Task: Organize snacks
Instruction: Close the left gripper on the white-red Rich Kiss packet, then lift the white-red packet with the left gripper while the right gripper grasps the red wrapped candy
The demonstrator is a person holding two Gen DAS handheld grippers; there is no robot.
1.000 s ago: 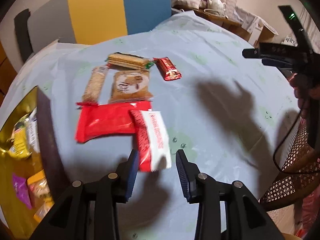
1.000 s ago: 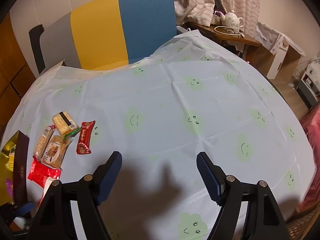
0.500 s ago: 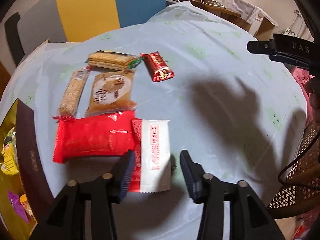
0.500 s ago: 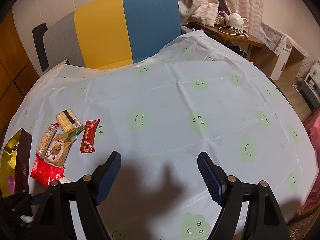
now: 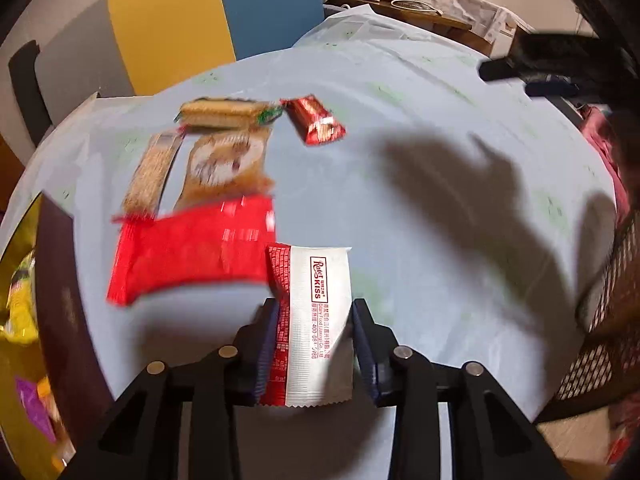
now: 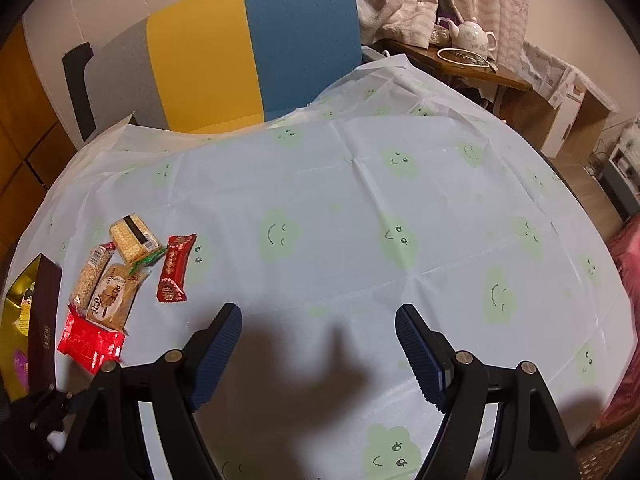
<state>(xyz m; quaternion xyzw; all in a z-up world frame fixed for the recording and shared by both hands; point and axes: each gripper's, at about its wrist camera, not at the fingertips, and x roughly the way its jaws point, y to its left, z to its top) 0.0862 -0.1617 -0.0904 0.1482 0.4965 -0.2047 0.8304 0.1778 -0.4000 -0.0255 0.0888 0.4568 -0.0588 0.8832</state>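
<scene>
1. The white-and-red packet (image 5: 320, 320) is seen between the fingers of the left claw (image 5: 314, 344). Its long axis runs along the pointing line of the claw, so the two pads press its long edges. The jaws have just been closing, and the packet is now clamped.
2. The far end of the packet lies touching or just over the corner of the big red pack (image 5: 192, 248); which of the two cannot be told.
3. The other snacks are found beyond it: a brown pack (image 5: 228, 164), a cereal bar (image 5: 150, 176), a cracker pack (image 5: 220, 112) and a small red bar (image 5: 316, 120), all close together.
4. The box (image 5: 52, 280), where some snacks are already kept, stands at the left edge of the bench, just beside the left claw. It is judged that the packet will be carried there, a short way to the left.
5. The right claw (image 6: 318, 356) is held apart and empty, well away from the snacks.
6. The bench (image 6: 360, 220) is covered with a pale cloth with green smiling clouds. Behind it a chair (image 6: 240, 48) and a teapot (image 6: 474, 34) on a side table are seen.
</scene>
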